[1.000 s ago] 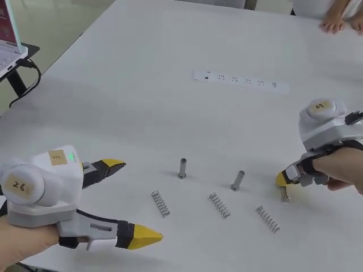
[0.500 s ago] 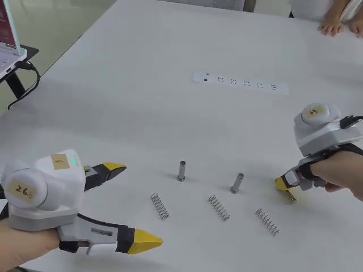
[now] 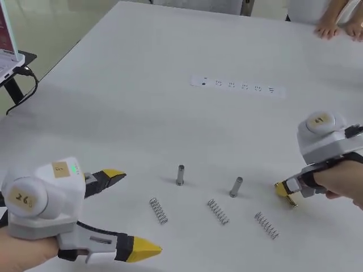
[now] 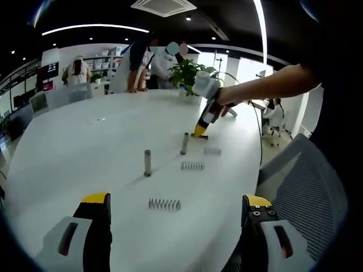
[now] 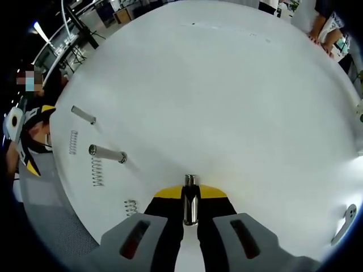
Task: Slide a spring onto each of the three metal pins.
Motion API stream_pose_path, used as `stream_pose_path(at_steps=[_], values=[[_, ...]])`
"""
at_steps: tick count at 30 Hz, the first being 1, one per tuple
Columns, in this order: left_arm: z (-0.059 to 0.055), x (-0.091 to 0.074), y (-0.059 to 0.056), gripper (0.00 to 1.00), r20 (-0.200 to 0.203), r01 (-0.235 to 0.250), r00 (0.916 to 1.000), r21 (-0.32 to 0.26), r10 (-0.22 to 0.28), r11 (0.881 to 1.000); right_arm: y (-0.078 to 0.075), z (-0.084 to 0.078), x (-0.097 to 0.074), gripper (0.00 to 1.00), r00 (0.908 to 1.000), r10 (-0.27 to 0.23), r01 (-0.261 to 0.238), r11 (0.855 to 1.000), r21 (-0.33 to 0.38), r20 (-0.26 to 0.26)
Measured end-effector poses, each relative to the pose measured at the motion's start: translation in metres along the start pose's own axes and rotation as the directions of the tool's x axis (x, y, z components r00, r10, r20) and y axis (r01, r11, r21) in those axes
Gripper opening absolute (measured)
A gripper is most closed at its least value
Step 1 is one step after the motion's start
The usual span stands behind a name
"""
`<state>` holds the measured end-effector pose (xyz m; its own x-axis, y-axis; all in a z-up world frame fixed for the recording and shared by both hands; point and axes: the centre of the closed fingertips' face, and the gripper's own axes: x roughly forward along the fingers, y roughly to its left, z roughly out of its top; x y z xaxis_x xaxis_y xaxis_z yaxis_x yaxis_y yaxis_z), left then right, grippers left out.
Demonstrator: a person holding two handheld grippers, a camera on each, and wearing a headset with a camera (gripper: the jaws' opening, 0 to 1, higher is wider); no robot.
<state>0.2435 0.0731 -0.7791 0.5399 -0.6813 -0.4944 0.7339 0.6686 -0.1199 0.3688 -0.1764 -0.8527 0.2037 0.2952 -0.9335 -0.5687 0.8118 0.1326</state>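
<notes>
No spring is on a pin yet, so all three pairings are left to do. The left spring (image 3: pixel 159 210), the middle spring (image 3: pixel 218 211) and the right spring (image 3: pixel 266 224) lie flat and bare in a loose row toward the near side of the table (image 3: pixel 142 102), each apart from the others. Just beyond them, the left pin (image 3: pixel 180 174) and the middle pin (image 3: pixel 236 186) stand upright, each near a spring but touching none. The third pin (image 5: pixel 190 205) is not standing. It is clamped between the narrow, closed jaws of the right gripper (image 3: pixel 285 191), lying along them with its end poking out past the yellow tips.

That gripper sits to the right of the row and is tilted down, so its tips are at or just above the table surface, beside the right spring. I cannot tell whether the pin touches the table. I judge that this pin needs to be stood up or steadied before a spring can go on it.

The left gripper (image 3: pixel 131 211) hovers low at the near left with its jaws spread wide and nothing between them. It points right toward the left spring, which lies just ahead of the jaws in the left gripper view. A white power strip (image 3: pixel 235 86) lies well beyond, toward the far side.
</notes>
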Motion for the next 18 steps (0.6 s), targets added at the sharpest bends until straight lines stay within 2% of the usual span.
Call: stream_pose_path(at_steps=[10,18], values=[[0.0,0.001,0.0,0.92,-0.003,-0.001,1.0,0.008,0.001,1.0,0.009,-0.001,-0.014,0.05,0.9986,0.01,-0.009,1.0,-0.017,0.052],[0.001,0.001,-0.001,0.92,-0.004,0.001,1.0,0.014,-0.001,1.0,0.008,0.003,-0.019,0.04,0.995,0.009,-0.005,0.999,-0.038,0.099]])
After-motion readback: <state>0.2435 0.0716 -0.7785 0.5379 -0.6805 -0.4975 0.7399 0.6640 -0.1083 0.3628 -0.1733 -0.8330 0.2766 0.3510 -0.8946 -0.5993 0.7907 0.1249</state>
